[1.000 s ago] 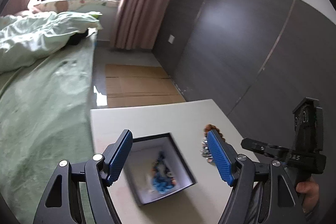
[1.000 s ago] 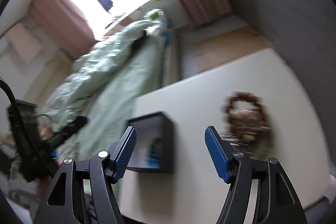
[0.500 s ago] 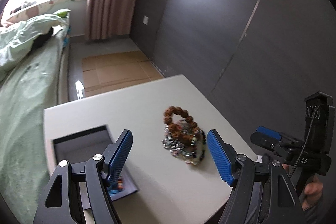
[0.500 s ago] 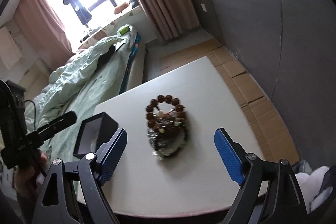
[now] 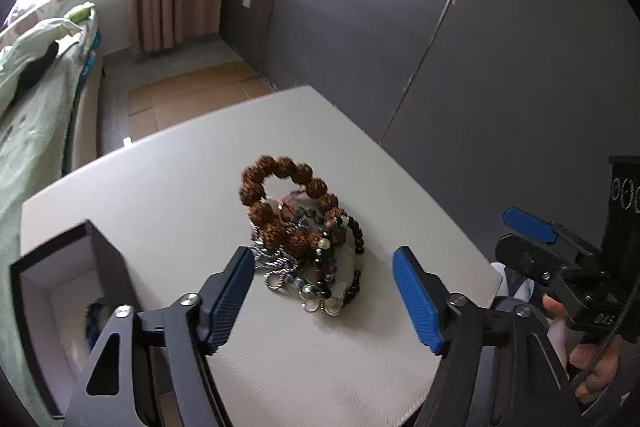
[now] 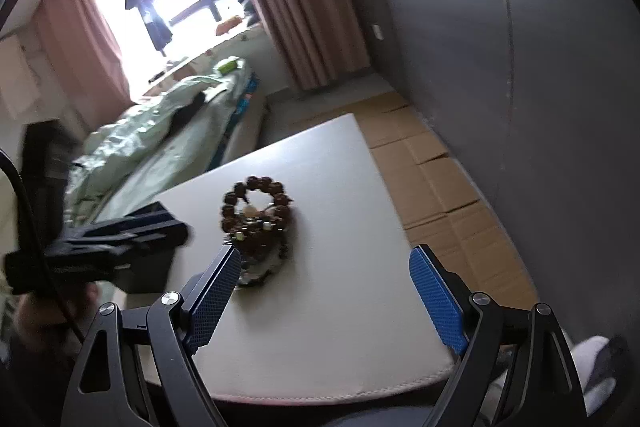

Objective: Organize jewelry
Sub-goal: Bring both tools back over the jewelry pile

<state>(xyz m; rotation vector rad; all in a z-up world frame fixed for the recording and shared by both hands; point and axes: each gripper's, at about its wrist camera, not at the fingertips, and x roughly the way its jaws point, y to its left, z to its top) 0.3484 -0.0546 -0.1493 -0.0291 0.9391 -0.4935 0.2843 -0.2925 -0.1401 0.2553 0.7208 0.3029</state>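
Note:
A pile of jewelry (image 5: pixel 308 243) lies mid-table: a big brown bead bracelet (image 5: pixel 280 195) on top of dark bead strands, a silver chain and a pale butterfly piece. It also shows in the right wrist view (image 6: pixel 256 223). A black box (image 5: pixel 68 291) with a white lining stands open at the table's left, with something blue inside. My left gripper (image 5: pixel 324 297) is open and empty, just short of the pile. My right gripper (image 6: pixel 326 301) is open and empty, above the table's near right part; it also shows in the left wrist view (image 5: pixel 532 227).
The white table (image 5: pixel 168 195) is small, with edges close on all sides. A dark wall (image 5: pixel 440 27) stands to the right. A bed with green covers (image 6: pixel 168 131) lies to the left. Flattened cardboard (image 6: pixel 432 179) covers the floor beyond the table.
My left gripper has swung right from over the box and closed in on the jewelry pile. My right gripper has moved nearer the table, with the pile now by its left finger.

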